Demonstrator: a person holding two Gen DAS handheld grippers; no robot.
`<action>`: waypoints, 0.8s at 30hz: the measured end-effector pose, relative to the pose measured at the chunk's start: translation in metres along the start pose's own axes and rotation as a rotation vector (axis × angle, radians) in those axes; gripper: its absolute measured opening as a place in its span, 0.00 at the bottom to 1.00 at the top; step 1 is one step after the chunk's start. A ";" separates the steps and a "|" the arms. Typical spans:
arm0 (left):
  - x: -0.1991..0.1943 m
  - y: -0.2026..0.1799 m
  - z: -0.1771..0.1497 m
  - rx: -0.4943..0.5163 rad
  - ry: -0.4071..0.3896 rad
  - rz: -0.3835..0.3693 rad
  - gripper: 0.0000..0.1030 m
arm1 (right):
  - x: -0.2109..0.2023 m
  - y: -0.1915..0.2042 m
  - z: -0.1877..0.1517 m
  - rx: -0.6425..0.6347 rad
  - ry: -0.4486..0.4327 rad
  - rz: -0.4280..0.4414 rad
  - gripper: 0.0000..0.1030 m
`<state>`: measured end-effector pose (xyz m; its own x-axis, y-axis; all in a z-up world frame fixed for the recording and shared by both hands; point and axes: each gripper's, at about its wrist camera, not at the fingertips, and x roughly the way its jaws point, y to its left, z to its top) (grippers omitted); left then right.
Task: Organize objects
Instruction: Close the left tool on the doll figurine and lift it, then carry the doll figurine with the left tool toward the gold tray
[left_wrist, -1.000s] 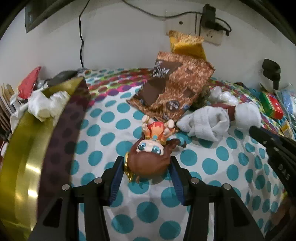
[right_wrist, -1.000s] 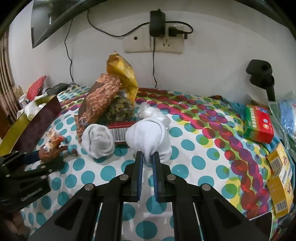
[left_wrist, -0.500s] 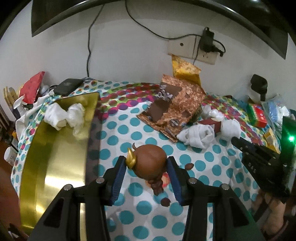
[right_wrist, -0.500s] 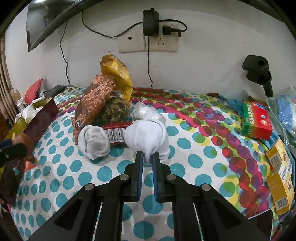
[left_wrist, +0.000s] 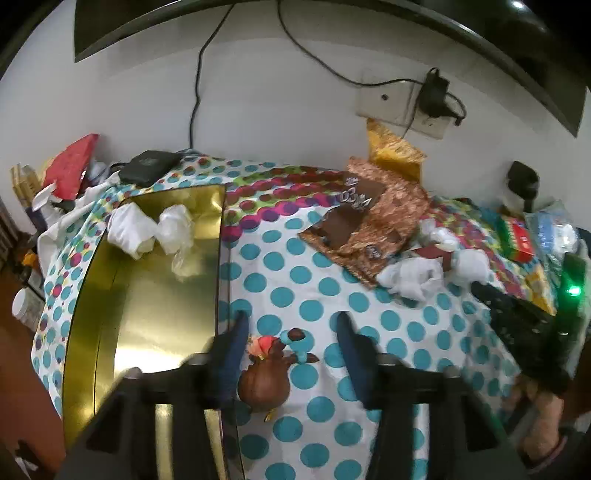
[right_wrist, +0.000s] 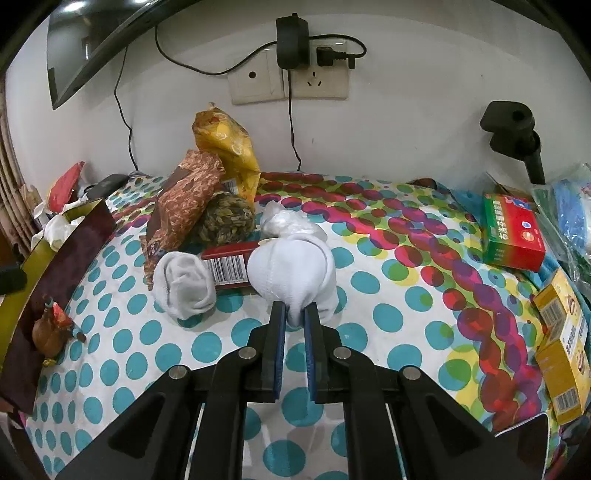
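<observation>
Brown-haired figurine (left_wrist: 263, 380); orange dress

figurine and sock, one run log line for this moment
left gripper: opening, figurine loose beside gold box | right gripper: shut on white sock

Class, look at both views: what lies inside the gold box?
Inside the gold box lie two white bundles at its far end. The rest shows bare gold floor; its near end is hidden behind the left tongs.
</observation>
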<state>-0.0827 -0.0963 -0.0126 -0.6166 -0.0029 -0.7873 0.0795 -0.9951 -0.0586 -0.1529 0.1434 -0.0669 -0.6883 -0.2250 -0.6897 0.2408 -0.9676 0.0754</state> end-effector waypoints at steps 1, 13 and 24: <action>0.002 -0.002 -0.003 0.007 0.015 -0.011 0.51 | 0.000 -0.001 0.000 0.002 0.000 0.003 0.09; 0.009 -0.019 -0.058 0.067 -0.011 0.020 0.60 | 0.004 -0.001 -0.002 0.026 0.010 0.040 0.11; 0.018 0.009 -0.055 0.216 -0.059 0.039 0.61 | 0.014 -0.007 0.000 0.085 0.056 0.068 0.12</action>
<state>-0.0497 -0.0994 -0.0608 -0.6617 -0.0411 -0.7486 -0.0614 -0.9922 0.1087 -0.1637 0.1469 -0.0770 -0.6323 -0.2865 -0.7198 0.2251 -0.9570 0.1832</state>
